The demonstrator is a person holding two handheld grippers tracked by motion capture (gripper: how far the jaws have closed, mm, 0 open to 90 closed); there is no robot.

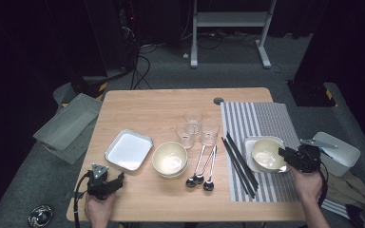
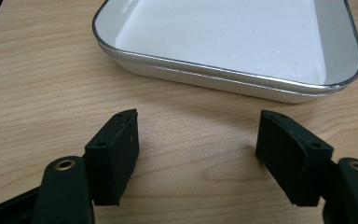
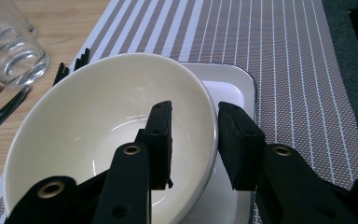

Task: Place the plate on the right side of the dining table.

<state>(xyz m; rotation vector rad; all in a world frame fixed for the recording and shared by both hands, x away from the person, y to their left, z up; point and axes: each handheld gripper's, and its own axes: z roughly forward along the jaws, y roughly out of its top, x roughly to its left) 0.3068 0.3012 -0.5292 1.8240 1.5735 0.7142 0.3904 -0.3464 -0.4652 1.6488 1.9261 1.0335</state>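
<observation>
Wooden table (image 1: 138, 107), striped placemat (image 1: 266, 118): cream bowl (image 3: 107, 135) sits in square plate (image 3: 233, 79) on placemat. Right gripper (image 3: 193, 119) straddles bowl's rim, jaws slack, not pressing. Left gripper (image 2: 196, 140) gapes, empty. Risk: withdrawing jaw snags rim, tipping bowl.

Your high view looks forward and down from above your side, taking in the whole table (image 1: 138, 102) with your hands at its near edge. The left gripper view sits low and close over the wood, facing the tray (image 2: 242, 81) just beyond its jaws; that tray (image 1: 129, 150) lies left of centre in the high view. The right gripper view looks along its jaws, very near the bowl (image 3: 107, 135) on the striped mat (image 3: 279, 56); you find that bowl (image 1: 267, 154) and mat (image 1: 266, 118) at the right in the high view.
</observation>
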